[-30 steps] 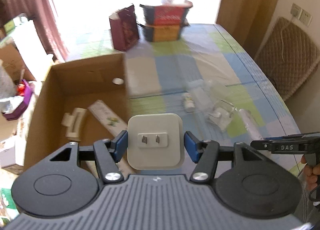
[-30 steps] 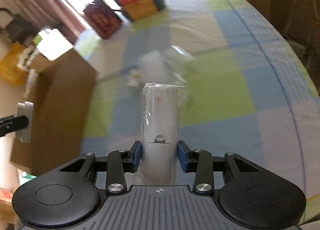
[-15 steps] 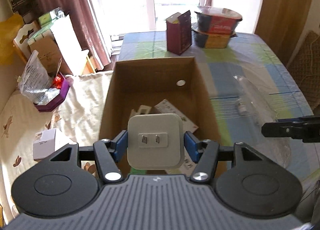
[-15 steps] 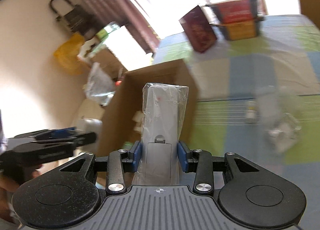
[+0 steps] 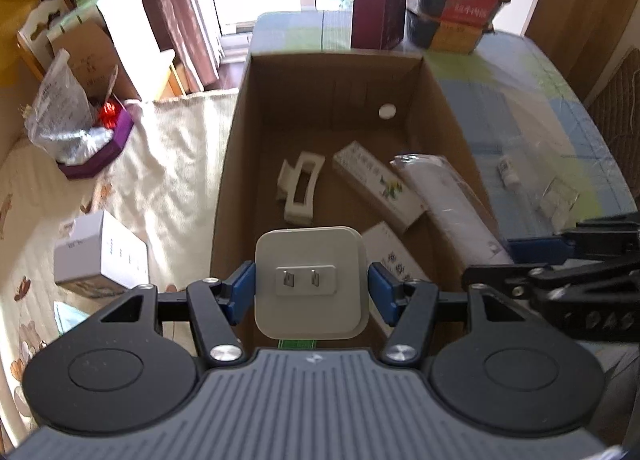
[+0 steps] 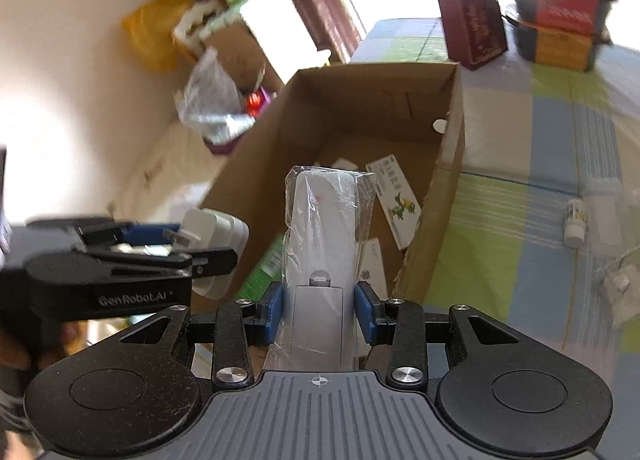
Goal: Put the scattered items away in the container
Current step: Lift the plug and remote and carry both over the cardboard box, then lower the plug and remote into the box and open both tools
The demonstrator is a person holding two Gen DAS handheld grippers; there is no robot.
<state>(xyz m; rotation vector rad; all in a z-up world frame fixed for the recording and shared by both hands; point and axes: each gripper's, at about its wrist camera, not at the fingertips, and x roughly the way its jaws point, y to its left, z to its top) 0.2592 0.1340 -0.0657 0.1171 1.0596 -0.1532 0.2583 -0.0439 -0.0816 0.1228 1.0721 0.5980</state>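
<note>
While over cardboard box (image 5: 236, 148), left jaws pinch square plug (image 5: 310, 280); right, film-wrapped remote (image 6: 322, 244) (glossy).

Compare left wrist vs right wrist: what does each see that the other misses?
Left wrist only: the plug adapter's two-prong face square on, a white bracket-shaped piece on the box floor, and a white carton on the cream cloth left of the box.

Right wrist only: the yellow bag by the wall, and the plastic-wrapped remote seen lengthwise between its own fingers.

Both: the cardboard box, the floral-print carton inside it, the small bottle on the checked tablecloth, the maroon box, and the stacked bowls.
</note>
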